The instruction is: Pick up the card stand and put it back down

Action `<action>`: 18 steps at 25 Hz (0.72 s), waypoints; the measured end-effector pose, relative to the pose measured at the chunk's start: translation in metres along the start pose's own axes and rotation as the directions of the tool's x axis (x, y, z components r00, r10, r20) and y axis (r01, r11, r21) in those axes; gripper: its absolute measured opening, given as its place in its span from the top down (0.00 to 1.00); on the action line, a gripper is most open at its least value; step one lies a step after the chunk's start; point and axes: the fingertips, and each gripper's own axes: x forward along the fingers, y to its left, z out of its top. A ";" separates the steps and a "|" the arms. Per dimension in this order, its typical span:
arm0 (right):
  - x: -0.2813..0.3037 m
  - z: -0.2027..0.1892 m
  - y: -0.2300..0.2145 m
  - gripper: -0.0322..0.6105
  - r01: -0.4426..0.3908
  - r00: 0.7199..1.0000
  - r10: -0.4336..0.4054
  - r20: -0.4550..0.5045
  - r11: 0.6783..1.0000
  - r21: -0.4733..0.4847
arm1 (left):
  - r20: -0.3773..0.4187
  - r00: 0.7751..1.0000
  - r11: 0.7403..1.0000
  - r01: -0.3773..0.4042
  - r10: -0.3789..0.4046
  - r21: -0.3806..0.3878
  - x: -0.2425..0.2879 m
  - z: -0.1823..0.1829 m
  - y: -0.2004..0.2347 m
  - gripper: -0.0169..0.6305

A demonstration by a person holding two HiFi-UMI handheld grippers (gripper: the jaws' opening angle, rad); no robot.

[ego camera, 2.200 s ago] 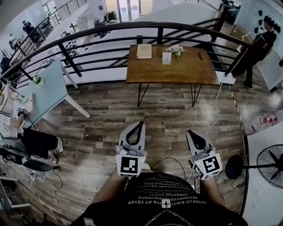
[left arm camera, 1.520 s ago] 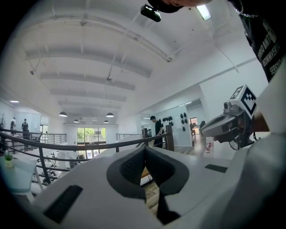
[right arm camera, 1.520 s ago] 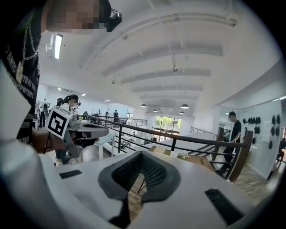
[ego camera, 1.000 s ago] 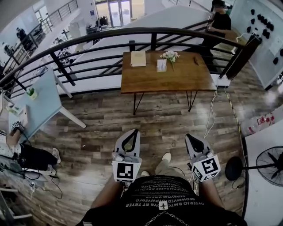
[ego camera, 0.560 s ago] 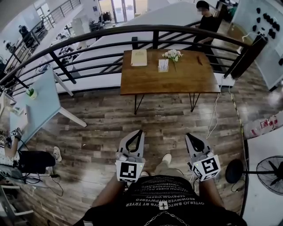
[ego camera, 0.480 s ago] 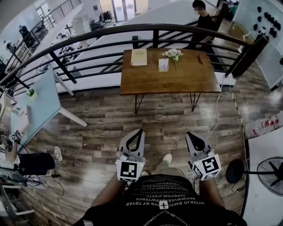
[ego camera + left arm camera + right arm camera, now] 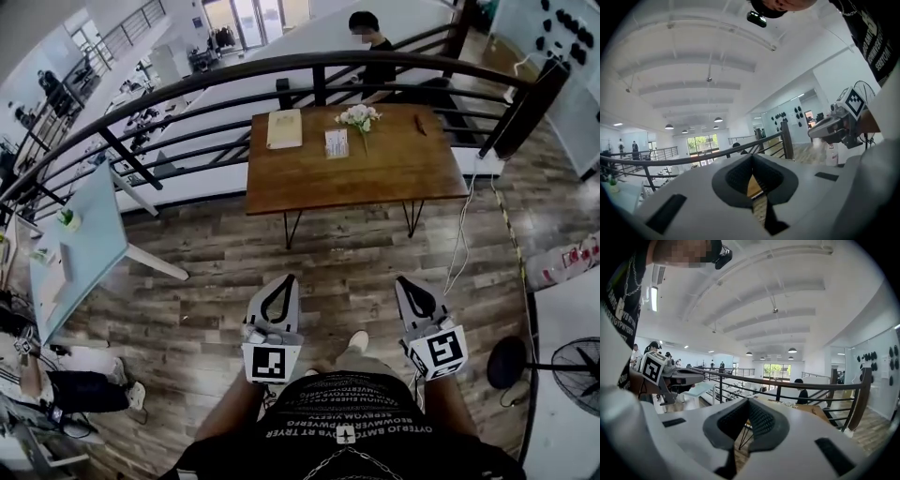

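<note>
Left gripper: white jaws pressed together with nothing between them, held low and well short of the brown wooden table.
Right gripper: jaws together, empty, also well short of the table.
Task item: small white upright card stand on the table's far half, between a tan notebook and white flowers.

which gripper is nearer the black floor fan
Right. The right gripper sits just left of the black floor fan; the left gripper is farther left, beyond the right one.
</note>
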 end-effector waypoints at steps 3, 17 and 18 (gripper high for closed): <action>0.002 -0.003 -0.018 0.93 0.001 1.000 0.000 -0.011 1.000 0.013 | 0.010 1.000 0.999 -0.022 0.023 -0.035 0.011 0.008 0.000 0.94; 0.012 0.005 -0.088 0.93 -0.052 0.998 0.052 0.018 0.999 -0.002 | 0.023 0.994 0.993 -0.102 0.104 -0.066 0.062 0.035 -0.023 0.94; 0.013 0.004 -0.093 0.93 -0.058 0.998 0.058 0.019 0.998 -0.003 | 0.026 0.993 0.990 -0.115 0.117 -0.076 0.063 0.036 -0.023 0.94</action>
